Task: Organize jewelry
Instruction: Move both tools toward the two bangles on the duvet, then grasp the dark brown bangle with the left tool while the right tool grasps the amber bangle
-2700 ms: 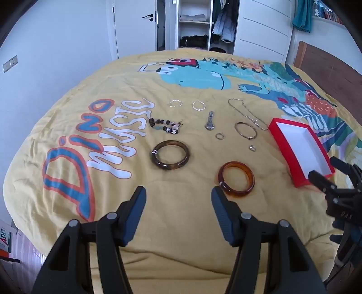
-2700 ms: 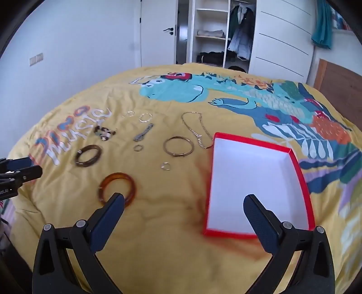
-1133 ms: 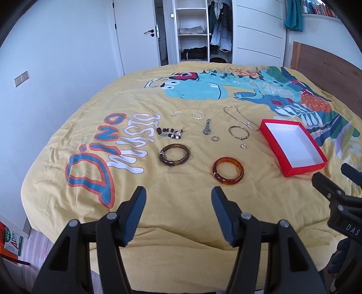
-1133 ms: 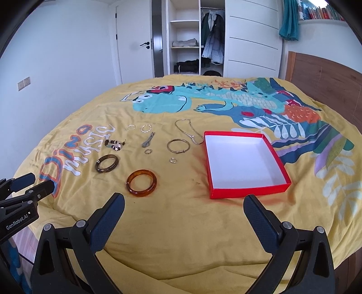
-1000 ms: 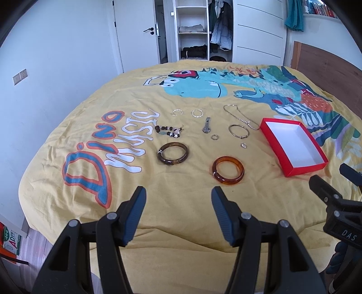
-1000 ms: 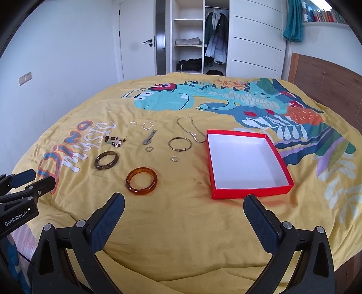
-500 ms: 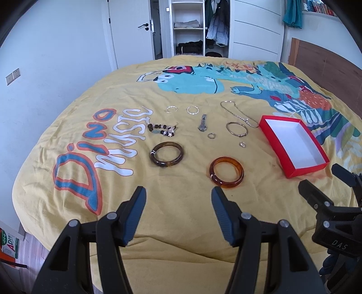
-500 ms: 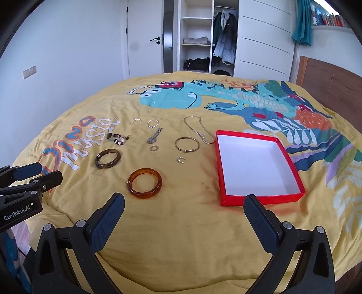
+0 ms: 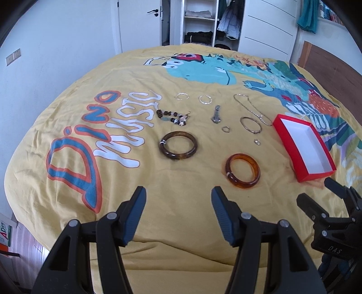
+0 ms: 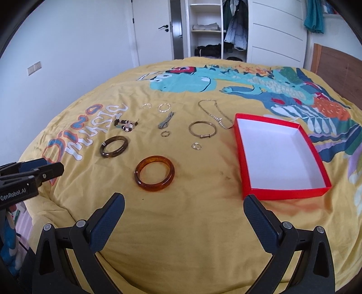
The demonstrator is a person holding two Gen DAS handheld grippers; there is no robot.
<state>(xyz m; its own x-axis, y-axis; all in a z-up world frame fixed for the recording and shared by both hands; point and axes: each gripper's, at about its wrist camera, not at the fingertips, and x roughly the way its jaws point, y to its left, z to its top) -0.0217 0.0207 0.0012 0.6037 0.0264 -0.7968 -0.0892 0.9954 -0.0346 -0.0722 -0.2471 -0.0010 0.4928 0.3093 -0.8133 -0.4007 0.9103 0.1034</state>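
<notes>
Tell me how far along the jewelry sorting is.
Nothing is done yet: the red box is empty. Nothing is in hand; the left gripper and right gripper are open. The bangles, chain and rings all lie on the bedspread.

You're in a home bedroom: a bed [image 9: 67, 181] under a yellow dinosaur-print cover fills most of both views. Behind it stands an open wardrobe [image 10: 217, 29] with hanging coats [image 10: 235, 34] and folded clothes on shelves. A white door [image 10: 153, 31] sits left of it, a wooden headboard [image 10: 339, 65] to your right, plus a teal curtain [image 10: 313, 15].
</notes>
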